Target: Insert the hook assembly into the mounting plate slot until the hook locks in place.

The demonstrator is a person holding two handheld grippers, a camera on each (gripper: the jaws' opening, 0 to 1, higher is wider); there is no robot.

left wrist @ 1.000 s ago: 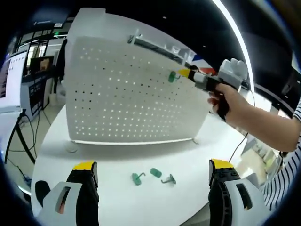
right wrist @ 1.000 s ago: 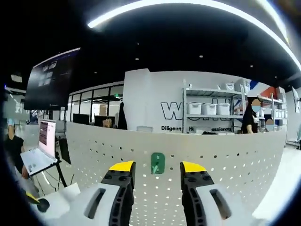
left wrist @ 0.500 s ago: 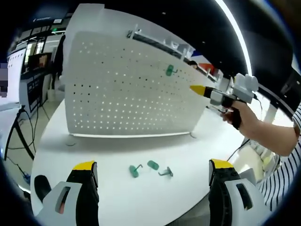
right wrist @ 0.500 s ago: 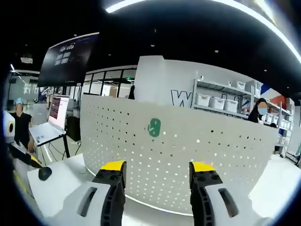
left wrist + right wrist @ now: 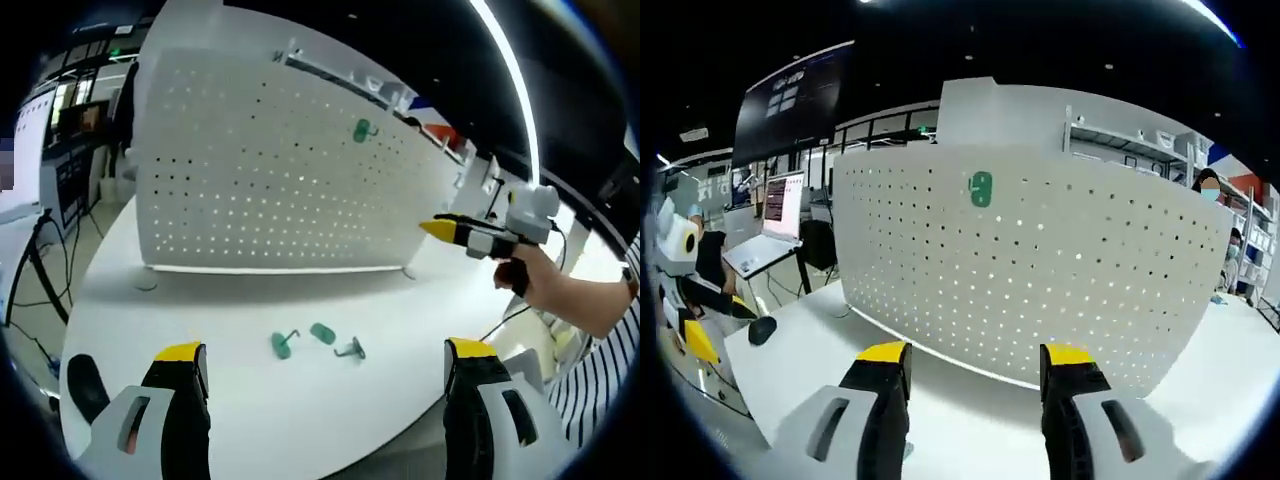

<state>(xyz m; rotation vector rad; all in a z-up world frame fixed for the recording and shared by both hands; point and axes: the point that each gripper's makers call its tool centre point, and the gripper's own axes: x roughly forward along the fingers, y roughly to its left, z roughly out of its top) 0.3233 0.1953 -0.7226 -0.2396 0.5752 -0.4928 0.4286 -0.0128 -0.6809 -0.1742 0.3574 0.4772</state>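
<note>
Tongs, left: left tongs (image 5: 325,365) rise from 6 o'clock of the left gripper view, jaws spread wide with nothing between them, yellow tips over the white counter (image 5: 250,420).
Tongs, right: right tongs (image 5: 975,362) rise from 6 o'clock of the right gripper view, jaws spread and empty; they also come into the left gripper view at about 3 o'clock, held by a hand (image 5: 540,285) with a striped sleeve behind it (their jaw gap cannot be told from that side).
Mounting plate: white perforated mounting plate (image 5: 270,170) stands upright on the counter, well apart from both tongs; in the right gripper view it spans the middle (image 5: 1040,260).
Mounted hook: one green hook assembly (image 5: 361,130) sits on the plate near its upper edge, toward 1 o'clock in the left gripper view, and at about 12 o'clock in the right gripper view (image 5: 981,189).
Loose parts: on the counter in front of the plate lie a green hook (image 5: 282,344), a green base piece (image 5: 323,333) and a grey metal hook (image 5: 350,349), near one another, just above the middle of the left tongs' gap.
Surroundings: a dark mouse (image 5: 762,330) lies on the counter at 9 o'clock in the right gripper view, with a laptop (image 5: 775,225) beyond it.
</note>
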